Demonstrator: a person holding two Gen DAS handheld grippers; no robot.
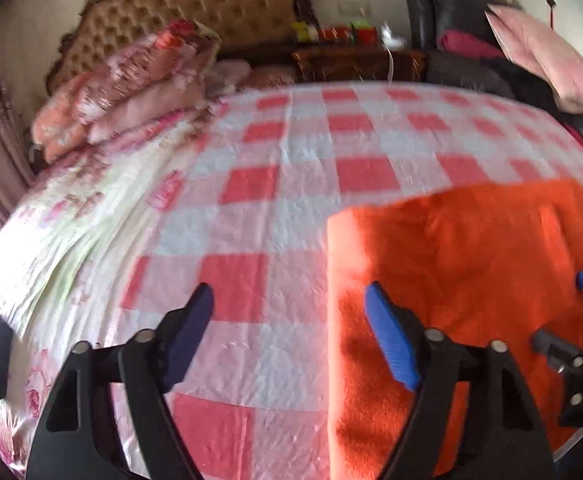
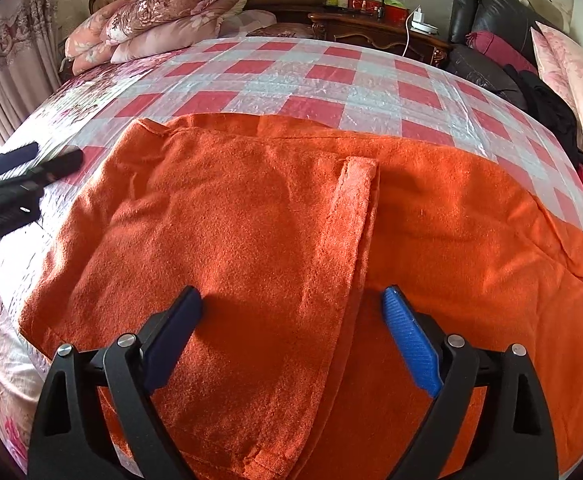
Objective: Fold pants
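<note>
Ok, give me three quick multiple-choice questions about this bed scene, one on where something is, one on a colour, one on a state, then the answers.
1. Where do the pants lie?
A. on the checked bedspread
B. on the nightstand
C. on the floor

2. What colour are the pants?
A. grey
B. green
C. orange

3. How is the right gripper?
A. shut on the pants
B. open above the pants
C. shut on a pillow

Answers: 1 A, the fabric is spread over the checks. 2 C, bright orange throughout. 3 B, its jaws stand wide apart, gripping nothing.
</note>
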